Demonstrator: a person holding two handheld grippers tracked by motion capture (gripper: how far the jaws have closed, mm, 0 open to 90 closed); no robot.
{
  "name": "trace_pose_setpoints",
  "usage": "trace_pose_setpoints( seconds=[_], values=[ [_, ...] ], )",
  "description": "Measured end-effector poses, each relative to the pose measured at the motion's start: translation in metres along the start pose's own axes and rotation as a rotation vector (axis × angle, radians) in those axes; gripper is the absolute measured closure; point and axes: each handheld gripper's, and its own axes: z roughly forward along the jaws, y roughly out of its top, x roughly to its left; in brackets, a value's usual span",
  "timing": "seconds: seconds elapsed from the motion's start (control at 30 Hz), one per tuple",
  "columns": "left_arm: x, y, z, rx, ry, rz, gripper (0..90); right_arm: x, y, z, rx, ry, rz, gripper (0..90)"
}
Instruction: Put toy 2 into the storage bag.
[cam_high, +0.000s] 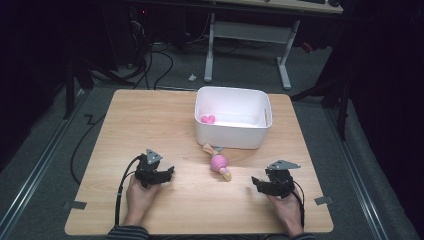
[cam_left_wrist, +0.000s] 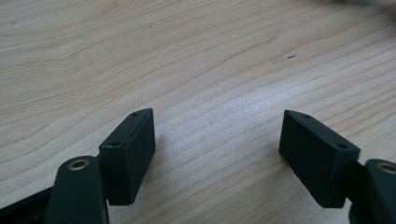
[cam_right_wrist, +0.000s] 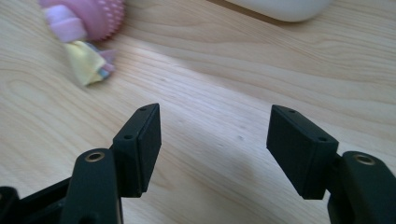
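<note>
Right gripper sits released, jaws wide over bare table, the pink toy lying beyond its left jaw. Left gripper is released too, nothing between.

One white bin, two pink toys (one inside it), two tongs.
</note>
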Motion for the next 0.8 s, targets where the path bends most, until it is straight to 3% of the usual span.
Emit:
trace_pose_setpoints(
  seconds=[0.4, 0.8],
  values=[
    [0.001, 0.000, 0.000, -0.002, -0.008, -0.004, 27.1, 0.025, 0.037, 0.000, -0.012, 0.100, -0.084, 33.9],
    [0.000, 0.000, 0.000, 0.000, -0.005, 0.001, 26.6, 0.051, 0.067, 0.020, 0.032, 0.121, -0.168, 31.4]
  ],
)
